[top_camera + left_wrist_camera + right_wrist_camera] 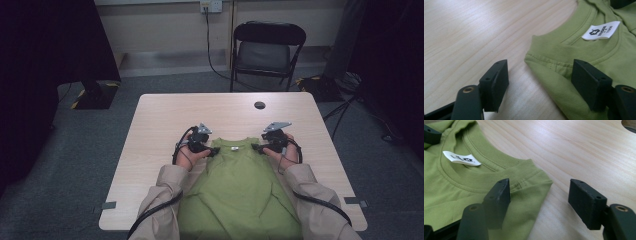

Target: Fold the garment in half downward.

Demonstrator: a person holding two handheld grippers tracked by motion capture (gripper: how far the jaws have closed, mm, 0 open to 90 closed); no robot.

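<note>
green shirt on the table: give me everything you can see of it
The shirt is an olive-green knit tee with a ribbed crew collar and a white printed neck label. It lies flat with sleeves folded in, collar away from the person and the lower part running off the near edge of the table. Each shoulder corner sits between open jaws: left gripper, right gripper. Neither pinches the cloth yet. A few soft creases show.

A pale wooden table [160,130] bears a flat green shirt [235,185].

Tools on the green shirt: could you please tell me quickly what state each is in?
Left tool: open, astride the shirt's shoulder corner, not gripping.
Right tool: open, likewise.
</note>
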